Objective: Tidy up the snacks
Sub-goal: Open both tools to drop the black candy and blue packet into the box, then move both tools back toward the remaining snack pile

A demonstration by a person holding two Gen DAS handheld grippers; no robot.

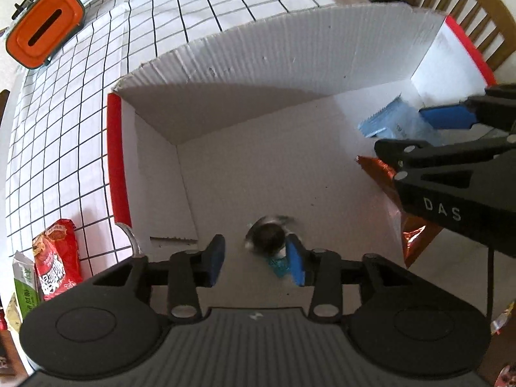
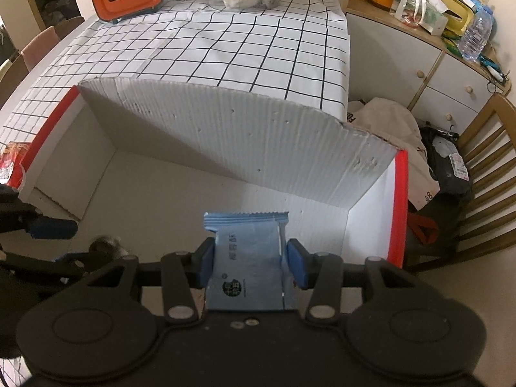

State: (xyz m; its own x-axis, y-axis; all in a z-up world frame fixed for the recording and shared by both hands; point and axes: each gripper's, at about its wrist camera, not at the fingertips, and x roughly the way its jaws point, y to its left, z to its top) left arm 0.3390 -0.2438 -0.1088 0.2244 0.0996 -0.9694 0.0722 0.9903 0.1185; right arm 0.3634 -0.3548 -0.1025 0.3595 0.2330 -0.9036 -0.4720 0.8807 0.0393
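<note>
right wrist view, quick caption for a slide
Right gripper holding a light blue snack packet over the open white cardboard box on the checked tablecloth.

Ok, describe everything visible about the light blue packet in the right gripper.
The light blue packet is a flat, matte foil-like snack sachet with a crimped zigzag top edge, a back seam, printed characters and a dark round logo. It stands roughly upright, clamped by its sides in the right gripper jaws, low inside the white cardboard box near its red-edged wall.

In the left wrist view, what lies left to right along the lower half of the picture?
Green packet → red snack packet → box's red-edged left wall → blurred dark round snack → copper foil packet.
</note>
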